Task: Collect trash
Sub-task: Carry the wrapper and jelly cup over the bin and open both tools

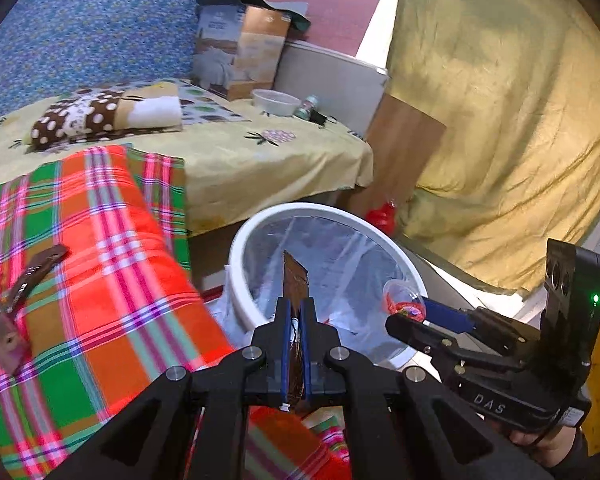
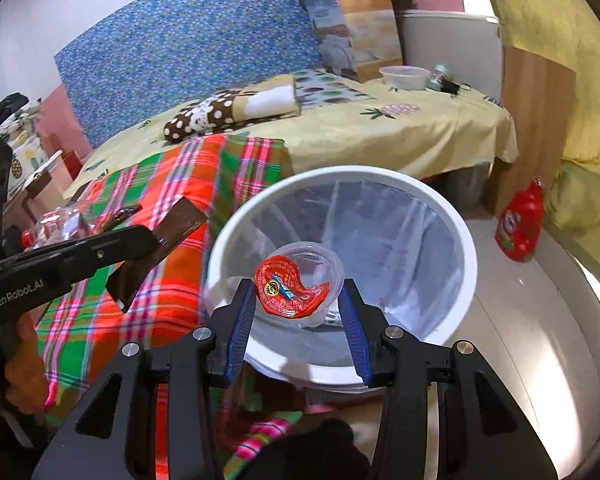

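Note:
A white trash bin (image 1: 242, 264) with a clear liner stands beside the plaid-covered bed; it also shows in the right wrist view (image 2: 470, 256). My left gripper (image 1: 296, 312) is shut on a brown wrapper (image 1: 295, 280) and holds it over the bin's near rim; the wrapper also shows in the right wrist view (image 2: 156, 248). My right gripper (image 2: 298, 300) holds a clear plastic cup with a red wrapper inside (image 2: 300, 280) between its blue pads, over the bin's mouth. From the left wrist view the right gripper (image 1: 412, 314) sits over the bin's right rim.
More wrappers (image 1: 32, 276) and clear plastic lie on the plaid blanket (image 1: 112, 248) at left. A red bottle (image 2: 520, 228) stands on the floor. A bowl (image 2: 406, 76), a box (image 2: 356, 32) and a folded cloth (image 2: 236, 112) sit on the yellow sheet.

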`<state>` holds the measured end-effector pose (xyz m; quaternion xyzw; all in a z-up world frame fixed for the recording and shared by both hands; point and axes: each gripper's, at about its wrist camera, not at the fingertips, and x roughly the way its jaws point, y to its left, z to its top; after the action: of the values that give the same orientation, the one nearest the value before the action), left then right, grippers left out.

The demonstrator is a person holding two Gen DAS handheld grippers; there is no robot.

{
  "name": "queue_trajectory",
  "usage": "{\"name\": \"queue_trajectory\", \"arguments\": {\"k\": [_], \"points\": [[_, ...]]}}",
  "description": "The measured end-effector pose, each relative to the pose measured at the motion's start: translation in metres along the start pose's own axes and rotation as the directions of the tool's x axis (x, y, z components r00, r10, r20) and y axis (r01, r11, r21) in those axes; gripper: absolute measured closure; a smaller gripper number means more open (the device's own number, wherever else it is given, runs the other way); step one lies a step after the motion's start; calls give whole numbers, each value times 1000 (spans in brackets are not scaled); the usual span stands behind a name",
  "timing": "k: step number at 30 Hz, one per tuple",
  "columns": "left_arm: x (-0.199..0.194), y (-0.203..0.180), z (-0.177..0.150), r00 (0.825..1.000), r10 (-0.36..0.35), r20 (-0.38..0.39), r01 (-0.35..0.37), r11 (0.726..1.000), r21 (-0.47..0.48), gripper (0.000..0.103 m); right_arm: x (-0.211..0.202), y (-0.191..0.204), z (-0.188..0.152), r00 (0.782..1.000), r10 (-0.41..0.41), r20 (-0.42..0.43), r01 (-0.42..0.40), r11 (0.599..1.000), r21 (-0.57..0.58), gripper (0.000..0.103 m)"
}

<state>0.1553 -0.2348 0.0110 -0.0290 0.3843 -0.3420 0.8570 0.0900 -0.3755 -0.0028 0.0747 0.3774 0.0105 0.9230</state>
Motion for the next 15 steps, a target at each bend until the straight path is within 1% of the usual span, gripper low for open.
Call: {"name": "queue_trajectory", "arguments": {"k": [6, 15], "points": [[28, -7, 3, 999, -29, -44, 30, 1000, 9, 99, 6, -15, -5, 999, -9, -32, 10, 1000, 19, 58], [54, -12, 5, 995, -52, -83, 53, 999, 8, 98, 11, -23, -8, 998, -7, -70, 9, 1000, 28, 58]]}}
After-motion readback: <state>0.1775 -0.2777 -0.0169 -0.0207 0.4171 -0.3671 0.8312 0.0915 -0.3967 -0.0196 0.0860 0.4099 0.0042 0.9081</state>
